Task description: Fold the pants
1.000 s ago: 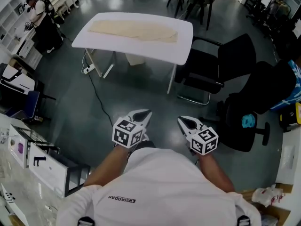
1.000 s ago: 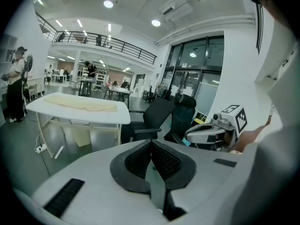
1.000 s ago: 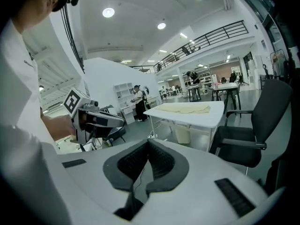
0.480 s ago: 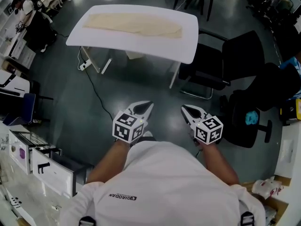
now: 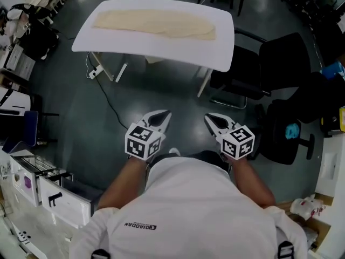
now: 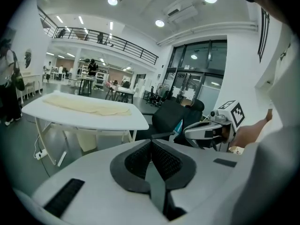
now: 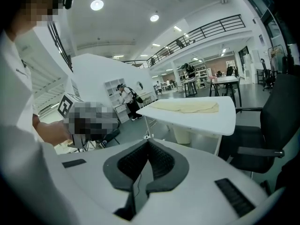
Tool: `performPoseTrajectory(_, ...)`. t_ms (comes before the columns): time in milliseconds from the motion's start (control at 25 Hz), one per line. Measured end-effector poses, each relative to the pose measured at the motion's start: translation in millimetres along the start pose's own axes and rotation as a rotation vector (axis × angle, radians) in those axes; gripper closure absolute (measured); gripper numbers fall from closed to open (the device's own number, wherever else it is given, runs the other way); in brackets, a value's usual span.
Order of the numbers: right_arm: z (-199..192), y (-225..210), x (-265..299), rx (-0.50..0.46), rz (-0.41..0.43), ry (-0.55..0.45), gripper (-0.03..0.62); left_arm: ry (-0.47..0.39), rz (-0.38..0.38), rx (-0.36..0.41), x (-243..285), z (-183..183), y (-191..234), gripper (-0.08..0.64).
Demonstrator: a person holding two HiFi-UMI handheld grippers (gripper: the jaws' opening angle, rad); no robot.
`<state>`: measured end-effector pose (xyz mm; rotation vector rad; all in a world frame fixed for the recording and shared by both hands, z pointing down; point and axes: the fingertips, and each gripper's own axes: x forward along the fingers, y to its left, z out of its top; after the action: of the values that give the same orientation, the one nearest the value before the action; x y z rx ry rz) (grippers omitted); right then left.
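Observation:
Beige pants [image 5: 153, 23] lie flat and spread lengthwise on a white table [image 5: 215, 53] at the top of the head view, well ahead of both grippers. My left gripper [image 5: 164, 114] and right gripper [image 5: 209, 117] are held side by side in front of the person's body, over the dark floor, pointing toward the table. Both are shut with nothing between the pads. In the left gripper view the pants [image 6: 84, 106] lie on the table [image 6: 126, 122] ahead of the left gripper [image 6: 151, 142]. The right gripper view shows the pants [image 7: 187, 107] beyond the right gripper [image 7: 148, 142].
Black chairs [image 5: 267, 63] stand right of the table, and a black office chair [image 5: 288, 136] is nearer on the right. A cable [image 5: 110, 107] runs over the floor from a power strip under the table. White cabinets [image 5: 38, 185] line the left. A person [image 5: 24, 28] stands far left.
The table with the pants has come nearer and sits more centred in the head view. Both grippers stay shut, side by side in front of the body.

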<state>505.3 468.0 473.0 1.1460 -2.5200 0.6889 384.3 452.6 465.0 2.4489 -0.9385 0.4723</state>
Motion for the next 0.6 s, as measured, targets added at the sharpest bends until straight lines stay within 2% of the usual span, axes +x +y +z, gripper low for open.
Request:
performPoseTrajectory(120,3,1,9,-0.006,-0.003,0.018,0.577,-0.002,-0.012,-0.014,-1,3,9,0.532)
performPoseTrajectory(280,10,-13,19,0.009,-0.024,0.018,0.577,-0.001,-0.014,0.01,5,11,21,0.532)
performPoseTrajectory(600,17,-44,43,0.037,-0.029,-0.003,0.577,0.009,0.0,-0.033,24,16,43,0.532)
